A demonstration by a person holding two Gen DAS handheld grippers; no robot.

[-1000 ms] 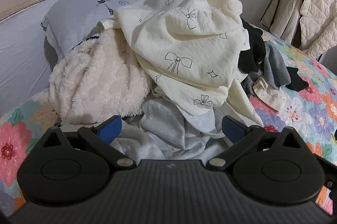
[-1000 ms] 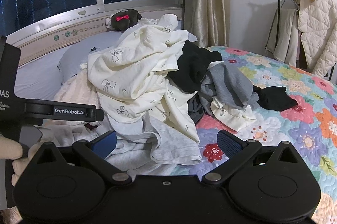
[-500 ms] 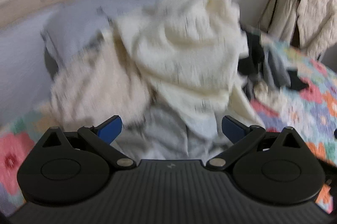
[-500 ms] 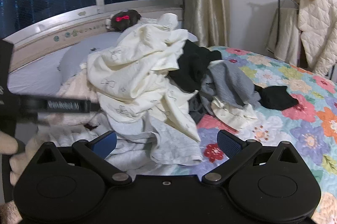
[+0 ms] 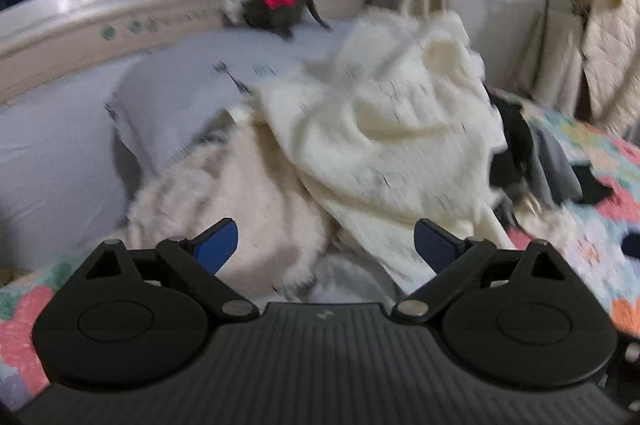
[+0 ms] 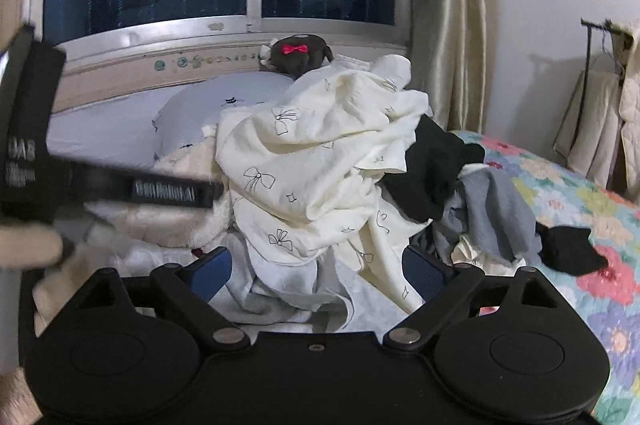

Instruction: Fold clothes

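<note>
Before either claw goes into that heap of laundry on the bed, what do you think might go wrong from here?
Both claws, left and right, are open and empty. The cream bow-print garment drapes over the black garment and the fluffy white blanket, so a pull may drag neighbours along. The left view is motion-blurred, so its aim may be off. The claws are close together and might collide.

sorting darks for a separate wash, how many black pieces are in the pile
2 show: a black garment against the right side of the cream bow-print cloth, and a smaller black piece alone on the floral quilt. More may be buried.
</note>
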